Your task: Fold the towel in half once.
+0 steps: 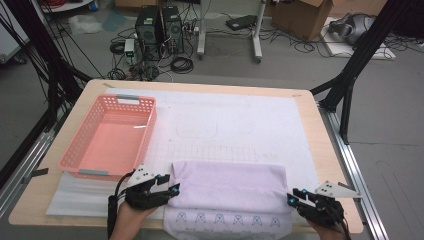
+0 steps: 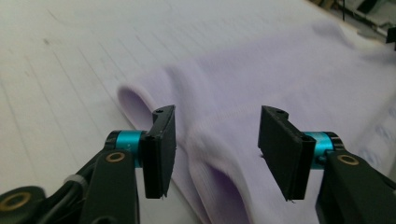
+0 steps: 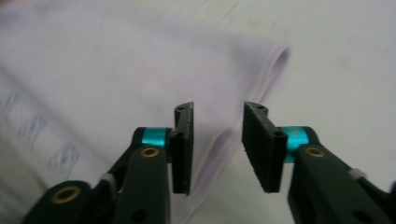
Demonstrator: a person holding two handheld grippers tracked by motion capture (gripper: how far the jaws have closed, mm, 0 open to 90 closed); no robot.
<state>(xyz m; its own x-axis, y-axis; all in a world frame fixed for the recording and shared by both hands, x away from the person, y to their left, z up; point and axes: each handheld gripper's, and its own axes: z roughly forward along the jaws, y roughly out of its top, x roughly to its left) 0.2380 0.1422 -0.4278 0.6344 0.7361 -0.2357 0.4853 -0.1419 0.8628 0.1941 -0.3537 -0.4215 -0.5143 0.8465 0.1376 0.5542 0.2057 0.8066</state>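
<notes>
Basket (image 1: 107, 137) sits far left, then the left gripper (image 1: 171, 189) and right gripper (image 1: 291, 198), both spread and pinching nothing, flank the folded lilac towel (image 1: 227, 192) at the table's near edge. Loose top layer might slide off if bumped.

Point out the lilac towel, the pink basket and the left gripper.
lilac towel (image 1: 227, 187): high view, middle of its folded top layer.
pink basket (image 1: 145, 132): high view, on its right wall.
left gripper (image 2: 215, 149): left gripper view, midway between its open fingertips.
</notes>
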